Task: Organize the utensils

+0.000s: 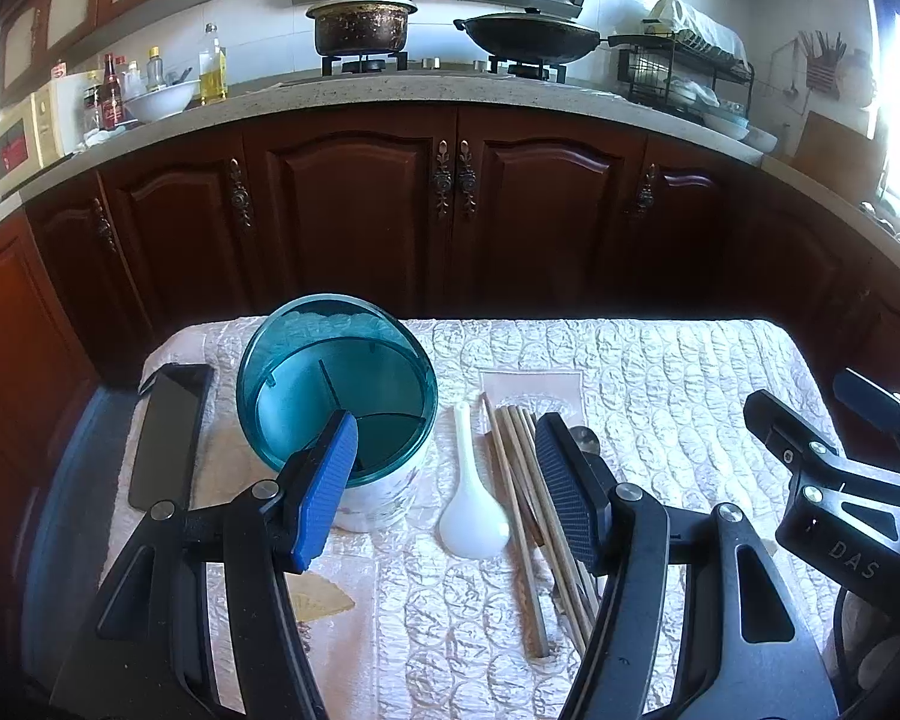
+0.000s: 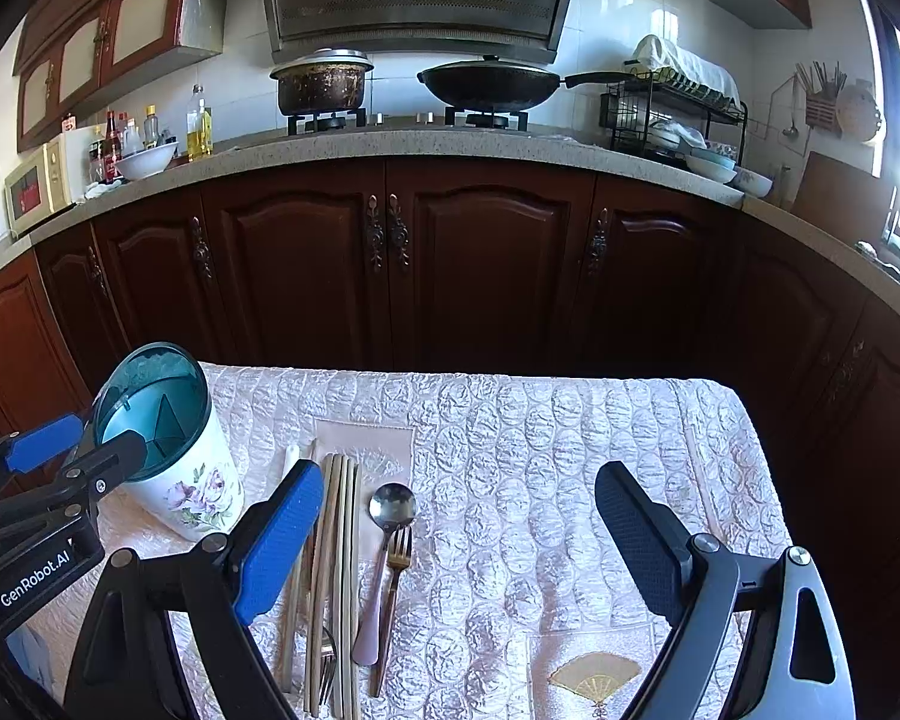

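Note:
A white flowered utensil holder with a teal divided top stands at the table's left; it also shows in the right wrist view. Beside it lie a white ceramic spoon, a bundle of wooden chopsticks, a metal spoon and a gold fork. My left gripper is open above the spoon and chopsticks, its left pad in front of the holder. My right gripper is open over the quilted cloth, right of the cutlery, holding nothing.
A dark phone lies left of the holder. The table wears a pale quilted cloth. Behind stand dark wood cabinets and a counter with a pot, a wok and a dish rack.

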Action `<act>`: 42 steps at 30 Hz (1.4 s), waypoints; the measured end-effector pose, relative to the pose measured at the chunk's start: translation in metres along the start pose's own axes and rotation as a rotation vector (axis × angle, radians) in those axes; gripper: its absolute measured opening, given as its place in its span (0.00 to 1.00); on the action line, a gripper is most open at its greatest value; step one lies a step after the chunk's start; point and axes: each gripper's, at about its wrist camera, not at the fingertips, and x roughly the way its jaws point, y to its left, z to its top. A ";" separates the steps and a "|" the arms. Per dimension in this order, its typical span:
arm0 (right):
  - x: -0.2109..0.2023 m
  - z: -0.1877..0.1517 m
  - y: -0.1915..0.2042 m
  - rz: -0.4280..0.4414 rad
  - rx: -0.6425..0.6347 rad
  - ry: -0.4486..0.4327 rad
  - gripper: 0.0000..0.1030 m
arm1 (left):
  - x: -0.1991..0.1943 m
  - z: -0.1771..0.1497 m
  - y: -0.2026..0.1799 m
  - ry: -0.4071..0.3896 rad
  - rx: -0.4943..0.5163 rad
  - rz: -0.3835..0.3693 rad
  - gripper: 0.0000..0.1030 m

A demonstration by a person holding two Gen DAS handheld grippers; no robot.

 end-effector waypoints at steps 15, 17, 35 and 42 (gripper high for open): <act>0.004 -0.003 0.003 0.001 -0.007 0.012 0.88 | 0.004 -0.002 0.000 0.005 0.001 0.013 0.60; 0.005 -0.004 0.003 0.002 -0.008 0.014 0.88 | 0.005 -0.002 0.000 0.005 0.000 0.014 0.60; 0.010 -0.007 0.004 -0.005 -0.016 0.027 0.88 | 0.008 -0.004 -0.003 0.013 0.004 0.010 0.60; 0.011 -0.008 0.004 -0.005 -0.019 0.030 0.88 | 0.009 -0.005 -0.004 0.017 -0.001 0.004 0.60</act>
